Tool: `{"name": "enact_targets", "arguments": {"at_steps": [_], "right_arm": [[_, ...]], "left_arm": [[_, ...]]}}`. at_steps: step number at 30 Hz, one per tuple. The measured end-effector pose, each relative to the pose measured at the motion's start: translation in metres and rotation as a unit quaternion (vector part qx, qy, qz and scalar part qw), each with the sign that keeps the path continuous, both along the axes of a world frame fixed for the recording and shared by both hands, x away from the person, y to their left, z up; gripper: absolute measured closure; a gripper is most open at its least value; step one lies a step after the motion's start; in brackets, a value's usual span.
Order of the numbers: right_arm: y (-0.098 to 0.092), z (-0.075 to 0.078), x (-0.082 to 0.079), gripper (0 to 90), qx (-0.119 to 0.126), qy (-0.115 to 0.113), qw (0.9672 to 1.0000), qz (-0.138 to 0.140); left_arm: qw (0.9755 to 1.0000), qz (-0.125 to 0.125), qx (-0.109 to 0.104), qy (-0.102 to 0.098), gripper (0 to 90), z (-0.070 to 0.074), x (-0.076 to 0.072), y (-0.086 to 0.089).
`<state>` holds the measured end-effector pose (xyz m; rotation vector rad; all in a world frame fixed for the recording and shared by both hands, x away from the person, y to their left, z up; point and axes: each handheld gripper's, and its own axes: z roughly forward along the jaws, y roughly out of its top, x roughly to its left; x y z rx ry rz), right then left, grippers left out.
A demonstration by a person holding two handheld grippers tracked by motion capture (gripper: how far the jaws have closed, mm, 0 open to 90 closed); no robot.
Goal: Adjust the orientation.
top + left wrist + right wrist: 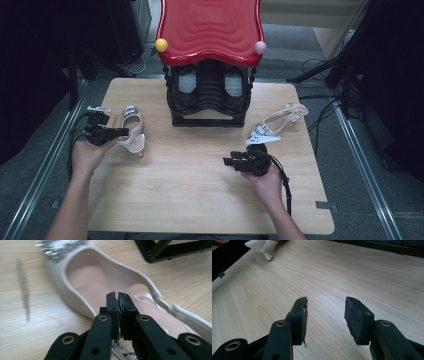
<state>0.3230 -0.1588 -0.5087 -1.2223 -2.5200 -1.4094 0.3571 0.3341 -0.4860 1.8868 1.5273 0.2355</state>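
White leather-look pump (82, 285) is lying on the table (200, 190) at its left edge, and my left hand-held gripper (117, 296) is pinching its stiff side rim, pads pressed together. I'm judging it light but scuffable, with a flimsy slingback strap, so the rim is the better hold; my right hand-held gripper (325, 305) is hovering spread and empty.

We read this as a lab or test rig, not a home. A small wood table (200, 170) stands between metal rails (45, 165) on a grey floor (360, 210), with black stands (345, 65) and loose cables (320, 107) around it and dark gear at both sides. The props look staged: a black shoe rack (209, 97) with a red top (210, 27), and single white shoes (131, 131) laid out.
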Motion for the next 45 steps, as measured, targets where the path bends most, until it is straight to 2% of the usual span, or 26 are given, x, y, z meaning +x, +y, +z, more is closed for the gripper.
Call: {"name": "enact_targets", "arguments": {"at_steps": [3,6,9,14,16,20,23,24,32,34,36,38,39,41,43,45], "right_arm": [[0.003,0.0,0.001,53.7,-0.003,0.003,1.0,0.004],[0.005,-0.001,0.002,53.6,-0.004,-0.001,1.0,0.008],[0.006,-0.001,0.002,53.6,-0.005,-0.001,0.9999,0.01],[0.006,0.0,0.002,53.6,-0.002,-0.002,1.0,0.008],[0.006,0.0,0.003,53.6,0.0,-0.003,1.0,0.009],[0.008,-0.001,0.003,53.6,-0.002,-0.002,0.9999,0.011],[0.008,-0.002,0.003,53.5,-0.004,-0.003,0.9999,0.012],[0.008,-0.001,0.003,53.5,-0.004,-0.003,0.9999,0.012],[0.008,-0.002,0.002,53.3,-0.012,0.004,0.9999,0.01],[0.008,-0.002,0.002,53.2,-0.016,0.003,0.9998,0.011],[0.007,-0.003,0.003,53.2,-0.018,0.003,0.9998,0.01],[0.007,-0.003,0.003,53.2,-0.017,0.007,0.9998,0.007],[0.007,-0.003,0.003,53.1,-0.019,0.008,0.9998,0.008],[0.007,-0.003,0.002,53.0,-0.021,0.007,0.9997,0.009],[0.006,-0.003,0.002,53.0,-0.021,0.008,0.9997,0.008],[0.005,-0.003,0.002,52.9,-0.021,0.006,0.9997,0.008]], "left_arm": [[0.9999,0.01,-0.001,-0.003,86.5,0.001,-0.002,0.006],[0.9999,0.006,-0.013,-0.007,84.9,0.006,-0.005,0.008],[0.9998,0.006,-0.013,-0.013,82.4,0.012,-0.008,0.007],[0.9988,0.023,-0.014,-0.04,70.1,0.023,-0.013,0.007],[0.9986,0.032,-0.007,-0.043,65.8,0.025,-0.015,0.008],[0.9985,0.043,0.004,-0.032,59.4,0.017,-0.012,0.01],[0.9987,0.048,0.012,-0.013,58.5,0.006,-0.007,0.009],[0.9985,0.05,0.019,-0.007,58.6,0.003,-0.005,0.009],[0.998,0.063,0.003,0.007,58.5,-0.017,0.001,0.012],[0.9979,0.063,0.011,0.007,59.7,-0.02,0.002,0.012],[0.9978,0.066,-0.002,0.004,64.0,-0.023,0.002,0.014],[0.9981,0.061,-0.011,0.002,72.2,-0.024,0.002,0.014],[0.9981,0.061,-0.007,-0.001,75.5,-0.024,0.001,0.013],[0.9982,0.059,-0.002,0.001,76.2,-0.023,0.002,0.012],[0.9981,0.06,-0.001,0.012,79.1,-0.021,0.003,0.013],[0.9977,0.066,0.008,0.013,85.8,-0.02,0.004,0.013]]}}
